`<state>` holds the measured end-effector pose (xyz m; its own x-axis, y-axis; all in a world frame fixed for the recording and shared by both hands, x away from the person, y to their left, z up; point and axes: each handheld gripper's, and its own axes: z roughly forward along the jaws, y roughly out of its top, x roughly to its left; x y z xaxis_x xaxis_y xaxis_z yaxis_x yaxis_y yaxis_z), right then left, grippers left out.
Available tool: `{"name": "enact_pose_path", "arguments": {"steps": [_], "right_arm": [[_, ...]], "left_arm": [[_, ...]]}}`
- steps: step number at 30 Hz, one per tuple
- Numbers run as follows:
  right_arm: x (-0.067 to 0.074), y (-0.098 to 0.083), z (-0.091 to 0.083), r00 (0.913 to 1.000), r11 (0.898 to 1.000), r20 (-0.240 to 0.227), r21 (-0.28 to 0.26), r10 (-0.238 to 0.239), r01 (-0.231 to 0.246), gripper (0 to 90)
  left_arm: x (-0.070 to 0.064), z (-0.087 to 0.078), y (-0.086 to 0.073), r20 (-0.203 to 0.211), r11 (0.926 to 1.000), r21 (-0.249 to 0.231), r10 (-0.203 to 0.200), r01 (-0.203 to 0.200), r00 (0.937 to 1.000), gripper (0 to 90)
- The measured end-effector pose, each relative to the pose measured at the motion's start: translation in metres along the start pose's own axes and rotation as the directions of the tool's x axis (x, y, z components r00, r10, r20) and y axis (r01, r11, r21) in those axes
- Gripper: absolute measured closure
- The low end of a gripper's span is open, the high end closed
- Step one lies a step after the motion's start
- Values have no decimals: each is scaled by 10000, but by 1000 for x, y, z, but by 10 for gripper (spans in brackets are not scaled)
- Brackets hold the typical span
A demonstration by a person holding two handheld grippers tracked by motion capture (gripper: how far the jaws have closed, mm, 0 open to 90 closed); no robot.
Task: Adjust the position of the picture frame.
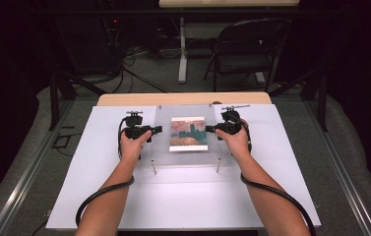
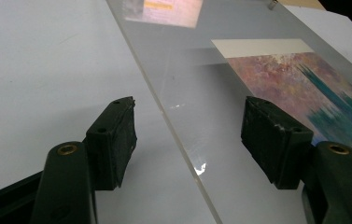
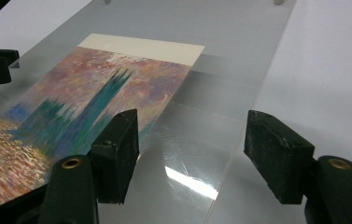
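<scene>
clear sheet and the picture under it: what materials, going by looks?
Clear sheet: probably acrylic, maybe glass; transparent, glossy, with glare streaks and a bright cut edge. Picture: looks like a printed paper or card reproduction of a painting, flat, with a plain cream border on one side.

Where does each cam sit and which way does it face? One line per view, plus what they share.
High view: above the person's side, looking forward and down on the white table; both forearms, left gripper, right gripper show.
Left gripper view: on the left gripper, facing the clear acrylic sheet's edge; open jaws show.
Right gripper view: on the right gripper, facing the sheet's opposite edge; open jaws show.
Shared: the painting print under the sheet.
</scene>
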<state>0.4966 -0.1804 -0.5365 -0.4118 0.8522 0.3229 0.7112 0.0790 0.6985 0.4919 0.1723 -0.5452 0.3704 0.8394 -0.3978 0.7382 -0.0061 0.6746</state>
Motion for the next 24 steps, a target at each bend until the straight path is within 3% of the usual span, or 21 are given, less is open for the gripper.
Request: {"name": "enact_pose_path", "arguments": {"steps": [7, 9, 17, 24], "right_arm": [[-2, 0, 2, 9997, 9998, -109, 26, 198, -198, 339], [-2, -1, 2, 9993, 9995, -175, 0, 316, -316, 328], [-4, -2, 2, 9973, 9978, -349, 200, 645, -638, 314], [-5, -4, 4, 9955, 9966, -480, 120, 821, -816, 288]], "left_arm": [[-7, 5, 0, 302, 9999, 103, -9, 6, 9995, 350], [-9, 6, 0, 206, 9999, 128, 29, -32, 9998, 326], [-7, 7, -1, 433, 9991, 235, -366, 356, 9984, 318], [-7, 8, -3, 580, 9988, 274, -418, 403, 9974, 282]]}}
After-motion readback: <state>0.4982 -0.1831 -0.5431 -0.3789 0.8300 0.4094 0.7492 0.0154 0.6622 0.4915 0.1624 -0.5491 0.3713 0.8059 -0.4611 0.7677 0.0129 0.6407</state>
